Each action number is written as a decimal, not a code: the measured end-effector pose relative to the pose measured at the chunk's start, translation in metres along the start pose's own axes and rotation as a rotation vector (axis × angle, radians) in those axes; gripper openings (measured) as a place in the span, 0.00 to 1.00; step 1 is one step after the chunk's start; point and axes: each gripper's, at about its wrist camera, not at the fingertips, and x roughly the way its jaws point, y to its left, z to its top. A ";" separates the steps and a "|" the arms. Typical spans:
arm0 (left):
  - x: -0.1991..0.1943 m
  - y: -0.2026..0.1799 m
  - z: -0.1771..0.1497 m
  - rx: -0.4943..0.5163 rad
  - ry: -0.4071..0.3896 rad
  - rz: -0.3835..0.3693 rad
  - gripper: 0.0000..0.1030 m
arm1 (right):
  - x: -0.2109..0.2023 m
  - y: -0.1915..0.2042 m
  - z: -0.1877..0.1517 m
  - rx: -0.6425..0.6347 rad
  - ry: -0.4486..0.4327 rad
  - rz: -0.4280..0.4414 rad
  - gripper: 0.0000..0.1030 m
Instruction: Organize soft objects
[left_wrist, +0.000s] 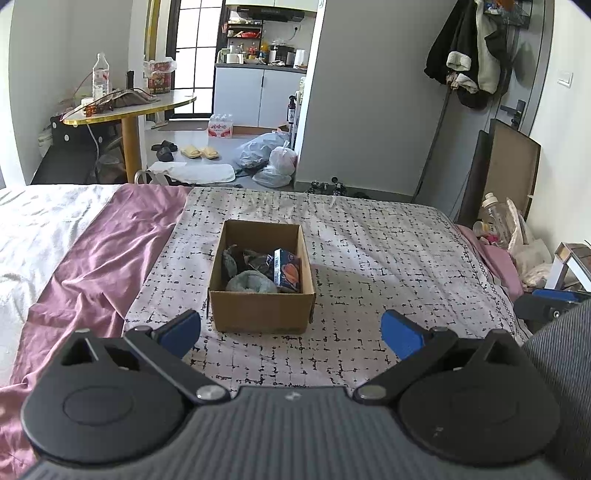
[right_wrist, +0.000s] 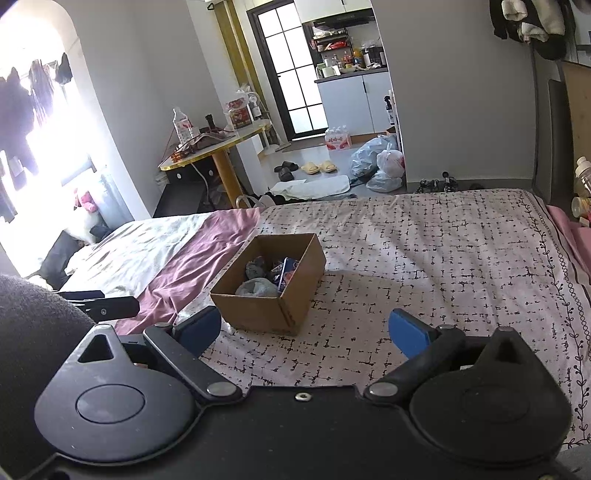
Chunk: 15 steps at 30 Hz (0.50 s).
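Observation:
An open cardboard box (left_wrist: 258, 312) (right_wrist: 258, 308) stands on the patterned bed cover. Inside it lie a rolled grey cloth (left_wrist: 251, 282) (right_wrist: 258, 287), darker soft items (left_wrist: 236, 260) and a blue and orange packet (left_wrist: 287, 271) (right_wrist: 288, 273) leaning on the right wall. My left gripper (left_wrist: 291, 332) hovers just short of the box's near wall, open, with nothing between its blue pads. My right gripper (right_wrist: 304, 332) is also open and empty, near the box's front right corner. The right gripper's blue tip (left_wrist: 554, 299) shows at the left wrist view's right edge.
A pink sheet (left_wrist: 99, 266) and white bedding (left_wrist: 33, 229) cover the bed's left side. Bottles and bags (left_wrist: 506, 229) crowd the right bedside. Beyond the bed stand a round table (left_wrist: 129, 107), slippers (left_wrist: 199, 151) and filled plastic bags (left_wrist: 269, 155) on the floor.

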 end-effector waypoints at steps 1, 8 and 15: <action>0.000 0.000 0.000 0.000 0.000 0.000 1.00 | 0.000 0.000 0.000 -0.003 0.000 -0.002 0.95; 0.000 0.000 0.000 0.001 -0.003 0.002 1.00 | -0.001 0.001 0.001 -0.006 0.002 -0.005 0.95; -0.001 0.000 0.001 0.011 -0.016 0.012 1.00 | -0.001 0.003 0.000 -0.024 -0.002 -0.020 0.95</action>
